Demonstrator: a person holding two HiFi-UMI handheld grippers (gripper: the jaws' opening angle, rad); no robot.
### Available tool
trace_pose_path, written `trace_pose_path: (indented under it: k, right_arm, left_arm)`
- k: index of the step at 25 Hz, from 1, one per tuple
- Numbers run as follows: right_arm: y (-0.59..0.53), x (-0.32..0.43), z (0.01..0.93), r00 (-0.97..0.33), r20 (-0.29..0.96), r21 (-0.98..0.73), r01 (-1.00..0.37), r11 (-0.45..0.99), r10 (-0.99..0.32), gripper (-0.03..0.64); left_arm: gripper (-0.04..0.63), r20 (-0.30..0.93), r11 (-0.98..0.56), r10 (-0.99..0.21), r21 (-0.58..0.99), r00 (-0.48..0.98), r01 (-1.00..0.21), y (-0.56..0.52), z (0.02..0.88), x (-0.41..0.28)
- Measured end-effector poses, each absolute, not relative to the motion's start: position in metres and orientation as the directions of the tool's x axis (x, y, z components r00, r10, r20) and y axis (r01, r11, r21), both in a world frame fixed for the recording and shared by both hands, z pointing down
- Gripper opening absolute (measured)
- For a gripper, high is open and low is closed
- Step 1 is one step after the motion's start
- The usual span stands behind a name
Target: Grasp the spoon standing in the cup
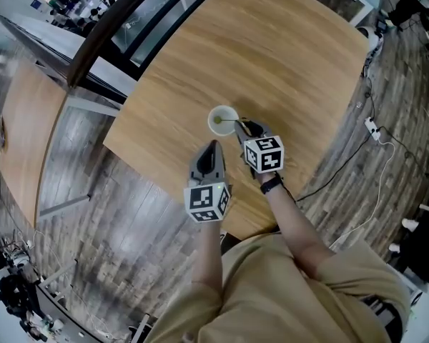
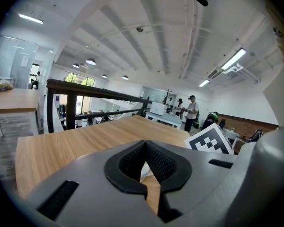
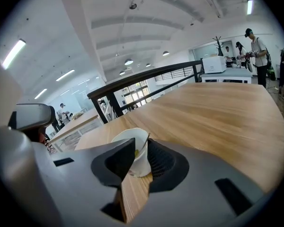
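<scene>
A white paper cup (image 1: 222, 119) stands on the round wooden table (image 1: 286, 56) near its front edge. A thin spoon (image 1: 236, 122) stands in it, its handle leaning toward my right gripper (image 1: 247, 128). In the right gripper view the right gripper (image 3: 140, 145) is open, with the cup (image 3: 138, 161) just beyond the gap. The spoon handle (image 3: 145, 142) rises close by the right pad, and no pad presses on it. My left gripper (image 1: 214, 146) is held just short of the cup with its tips together, shut on nothing. Through its pads (image 2: 158, 162) a sliver of the cup (image 2: 146, 172) shows.
A dark railing (image 1: 114, 20) runs behind the table. A second wooden table (image 1: 21, 120) stands at the left. A white cable and power strip (image 1: 372, 128) lie on the plank floor at the right. People stand far off in the room (image 3: 256, 46).
</scene>
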State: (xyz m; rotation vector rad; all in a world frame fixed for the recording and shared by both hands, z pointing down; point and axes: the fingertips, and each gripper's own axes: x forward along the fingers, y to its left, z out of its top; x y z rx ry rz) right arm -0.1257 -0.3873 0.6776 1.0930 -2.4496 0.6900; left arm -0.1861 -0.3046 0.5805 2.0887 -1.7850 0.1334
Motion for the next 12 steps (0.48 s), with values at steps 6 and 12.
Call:
trace_pose_path:
  k: [6, 12]
  right_arm:
    - [-0.386, -0.127, 0.671, -0.635, 0.498, -0.251, -0.757, 0.602, -0.591, 0.021]
    - [-0.378, -0.127, 0.657, -0.643, 0.48, -0.211, -0.745, 0.633, -0.597, 0.018]
  left_arm:
    - [0.012, 0.317, -0.115, -0.93, 0.23, 0.186, -0.966, -0.302, 0.58, -0.186]
    - [0.012, 0.302, -0.136, -0.932, 0.221, 0.2, -0.966, -0.294, 0.575, -0.186]
